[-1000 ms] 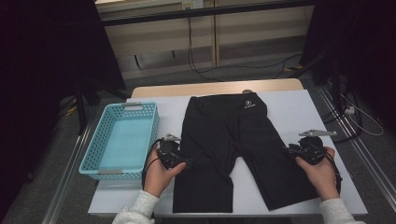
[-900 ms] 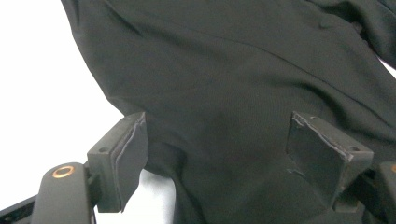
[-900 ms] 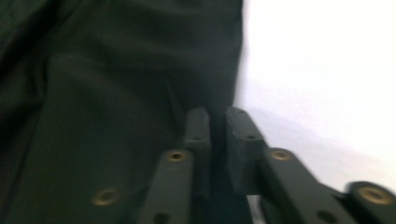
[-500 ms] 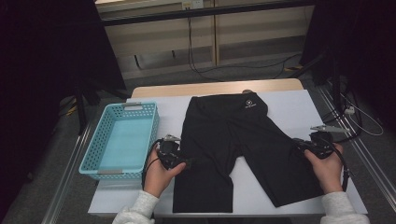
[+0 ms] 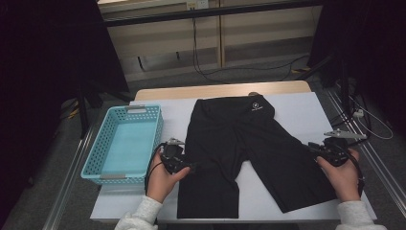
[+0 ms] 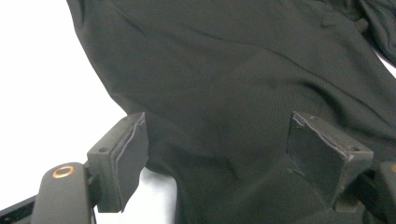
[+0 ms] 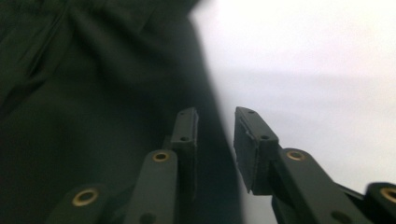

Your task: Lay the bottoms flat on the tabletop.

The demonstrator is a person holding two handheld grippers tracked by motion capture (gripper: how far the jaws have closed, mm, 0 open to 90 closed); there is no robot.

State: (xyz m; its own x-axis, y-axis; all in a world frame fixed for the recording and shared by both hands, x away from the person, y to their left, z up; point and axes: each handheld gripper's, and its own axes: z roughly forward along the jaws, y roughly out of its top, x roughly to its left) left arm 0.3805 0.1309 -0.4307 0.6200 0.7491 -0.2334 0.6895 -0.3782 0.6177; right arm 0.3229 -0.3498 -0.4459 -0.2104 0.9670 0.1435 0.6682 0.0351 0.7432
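Black shorts [image 5: 239, 143] lie flat on the white table [image 5: 306, 110], waistband away from me, legs spread. My left gripper [image 5: 193, 166] rests at the outer edge of the left leg. Its jaws stand wide apart [image 6: 217, 149] with the fabric [image 6: 233, 70] lying loose between them. My right gripper [image 5: 313, 148] is at the outer edge of the right leg. Its jaws [image 7: 215, 135] have just been opening and now stand a narrow gap apart over the hem of the shorts [image 7: 93, 116], with the pads off the cloth.
A light blue mesh basket [image 5: 91, 163] stands on the table's left side, beside my left hand. Bare white tabletop [image 7: 303, 70] lies right of the shorts. Cables run over the floor beyond the far edge.
My right hand has moved outward to the right, and the right leg of the shorts now lies spread farther that way. The left hand has stayed where it was.
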